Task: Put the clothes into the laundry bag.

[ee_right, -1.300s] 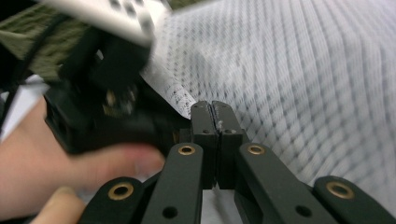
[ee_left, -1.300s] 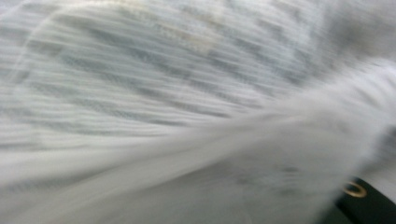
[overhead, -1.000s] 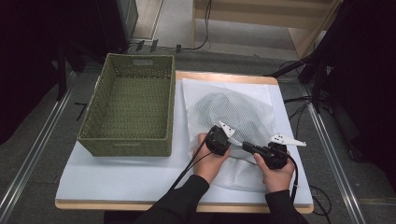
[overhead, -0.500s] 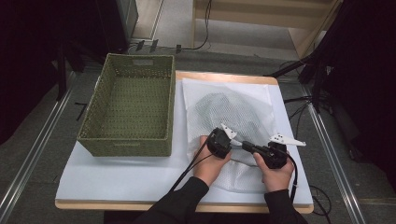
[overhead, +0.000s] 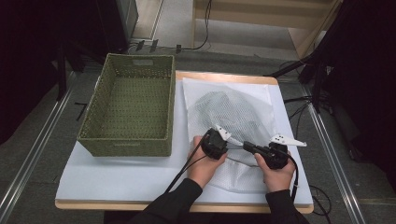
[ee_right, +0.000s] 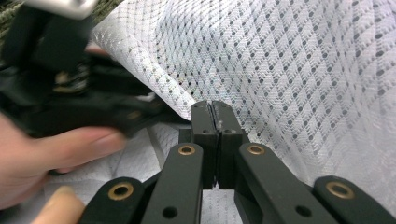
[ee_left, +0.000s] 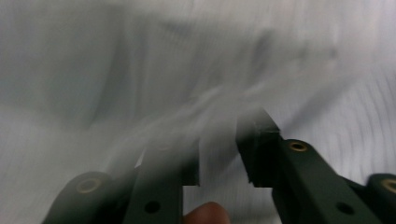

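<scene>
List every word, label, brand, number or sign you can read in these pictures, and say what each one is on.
There are none to read. The green woven basket, the white mesh bag and the white table cover bear no print. A pale tag on the basket's far wall is too small to tell whether it carries any text.

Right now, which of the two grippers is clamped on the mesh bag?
The right gripper: its jaws are pressed together on a fold of the mesh bag. The left gripper has just been opening, a gap between its jaws.
</scene>
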Demonstrator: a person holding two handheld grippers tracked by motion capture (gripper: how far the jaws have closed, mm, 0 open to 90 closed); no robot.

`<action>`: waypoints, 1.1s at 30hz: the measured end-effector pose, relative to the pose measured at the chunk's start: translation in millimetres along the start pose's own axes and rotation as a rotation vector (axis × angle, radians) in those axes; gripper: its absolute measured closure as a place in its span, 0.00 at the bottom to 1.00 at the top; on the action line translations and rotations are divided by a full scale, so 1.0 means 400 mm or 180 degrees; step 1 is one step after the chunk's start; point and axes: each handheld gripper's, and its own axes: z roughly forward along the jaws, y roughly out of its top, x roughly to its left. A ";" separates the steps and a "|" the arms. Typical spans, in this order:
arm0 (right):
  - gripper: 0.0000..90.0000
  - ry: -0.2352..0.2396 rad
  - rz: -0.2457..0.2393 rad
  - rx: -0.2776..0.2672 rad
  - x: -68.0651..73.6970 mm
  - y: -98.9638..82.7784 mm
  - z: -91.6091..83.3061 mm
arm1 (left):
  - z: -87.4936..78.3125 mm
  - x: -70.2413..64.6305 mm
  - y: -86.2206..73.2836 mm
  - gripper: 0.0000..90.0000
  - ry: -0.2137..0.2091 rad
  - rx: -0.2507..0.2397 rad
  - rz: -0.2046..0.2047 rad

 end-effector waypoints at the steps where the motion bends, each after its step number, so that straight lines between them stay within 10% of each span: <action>1: 1.00 0.0004 -0.0023 0.0008 0.001 0.000 -0.001 | -0.017 0.007 -0.017 0.77 -0.0019 -0.0012 -0.0003; 11: 1.00 0.0065 -0.0297 0.0124 0.043 -0.001 -0.001 | -0.171 0.040 -0.153 0.83 -0.0073 -0.0122 0.0108; 22: 1.00 0.0009 -0.0536 0.0334 0.072 -0.029 -0.010 | -0.310 0.124 -0.254 0.96 -0.0184 -0.0311 -0.0160; 29: 0.97 0.0003 -0.0523 0.0493 0.065 -0.059 -0.002 | -0.319 0.105 -0.250 0.66 -0.0449 -0.0403 -0.0253; 33: 0.79 0.0045 -0.0505 0.0320 0.060 -0.057 -0.031 | -0.312 0.084 -0.250 0.56 -0.0534 -0.0377 -0.0185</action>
